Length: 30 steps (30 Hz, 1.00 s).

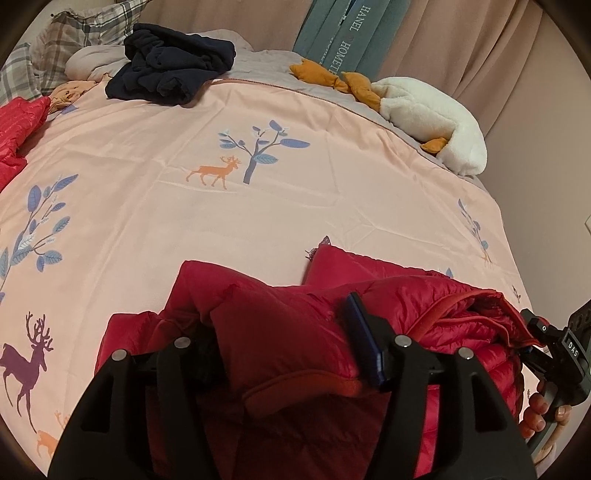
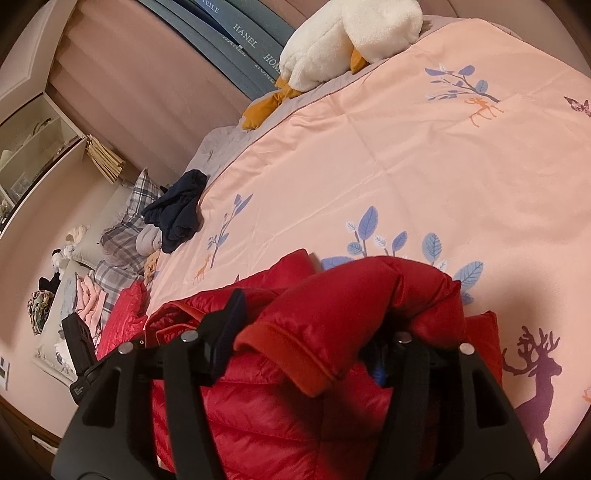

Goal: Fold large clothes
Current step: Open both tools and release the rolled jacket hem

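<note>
Red puffer jacket (image 1: pixel 295 332) lies bunched on the near edge of the bed, on a pink duvet (image 1: pixel 295 206) printed with deer and blue-leaf trees. Both views look over it from close up.

Left gripper (image 1: pixel 280 350): jaws apart, a thick fold of the jacket with an orange-red trimmed edge sits between the fingers. One blue-padded finger (image 1: pixel 364 343) stands clear at the right side of the fold; the other finger is buried in fabric (contact there hard to judge). The pad in view does not look pressed in, so the grip reads as let go, cloth resting in the gap.

Right gripper (image 2: pixel 306 350): same picture, jaws spread, a puffy rolled fold with its orange-red cuff (image 2: pixel 295 362) draped through the gap. Dark finger (image 2: pixel 229 325) visible on the left of the fold, the other mostly hidden under the jacket. Reads as released, fabric lying between.

From the left wrist view the other gripper's body and a hand (image 1: pixel 543 410) on its handle show at the far right edge, just beside the jacket.

Elsewhere on the bed: dark navy garment (image 1: pixel 170 62) crumpled near the plaid pillows (image 1: pixel 74 33), a white plush toy (image 1: pixel 432 122) with orange feet at the far edge, a second red quilted piece (image 1: pixel 18 129) at the left edge. Teal boxes (image 1: pixel 347 33) lean on the curtain behind.
</note>
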### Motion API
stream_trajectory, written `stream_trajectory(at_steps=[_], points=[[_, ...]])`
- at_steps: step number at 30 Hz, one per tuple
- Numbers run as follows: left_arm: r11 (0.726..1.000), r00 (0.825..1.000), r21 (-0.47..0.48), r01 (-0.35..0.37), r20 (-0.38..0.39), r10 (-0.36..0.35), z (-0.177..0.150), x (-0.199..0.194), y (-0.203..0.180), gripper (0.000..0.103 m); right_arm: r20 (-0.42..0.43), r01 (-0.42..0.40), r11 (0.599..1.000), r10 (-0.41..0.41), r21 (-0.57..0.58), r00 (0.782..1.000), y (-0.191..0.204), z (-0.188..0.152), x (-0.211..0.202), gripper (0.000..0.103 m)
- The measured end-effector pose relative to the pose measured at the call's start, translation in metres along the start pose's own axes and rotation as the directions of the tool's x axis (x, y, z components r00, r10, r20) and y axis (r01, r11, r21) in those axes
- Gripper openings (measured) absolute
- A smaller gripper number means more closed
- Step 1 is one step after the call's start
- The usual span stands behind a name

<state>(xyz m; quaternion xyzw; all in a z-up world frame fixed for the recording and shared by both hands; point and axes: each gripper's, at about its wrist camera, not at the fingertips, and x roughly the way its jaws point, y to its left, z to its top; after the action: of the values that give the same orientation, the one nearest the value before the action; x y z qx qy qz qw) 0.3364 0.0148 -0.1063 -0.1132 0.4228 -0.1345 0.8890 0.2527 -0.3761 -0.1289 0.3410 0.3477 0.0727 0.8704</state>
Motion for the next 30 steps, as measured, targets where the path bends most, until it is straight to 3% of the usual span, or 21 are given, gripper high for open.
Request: stream_trajectory(at_steps=[13,22,30], points=[[1.0,1.0,0.0,-0.009,-0.001,0.009,0.0014,-0.0021,-0.0018,0.063,0.002,0.001,1.0,-0.001,0.005,1.0,-0.0015,0.0018,-0.002,0.063],[1.0,1.0,-0.008,-0.011,0.017,0.011,0.0007,-0.0063,-0.0017,0.076,0.004,0.003,1.0,-0.003,0.005,1.0,-0.0029,0.0029,-0.0025,0.068],[1.0,1.0,-0.009,-0.013,0.026,0.013,0.0005,-0.0092,-0.0011,0.078,0.006,0.005,1.0,-0.005,0.007,1.0,-0.0051,0.0061,-0.0032,0.07]])
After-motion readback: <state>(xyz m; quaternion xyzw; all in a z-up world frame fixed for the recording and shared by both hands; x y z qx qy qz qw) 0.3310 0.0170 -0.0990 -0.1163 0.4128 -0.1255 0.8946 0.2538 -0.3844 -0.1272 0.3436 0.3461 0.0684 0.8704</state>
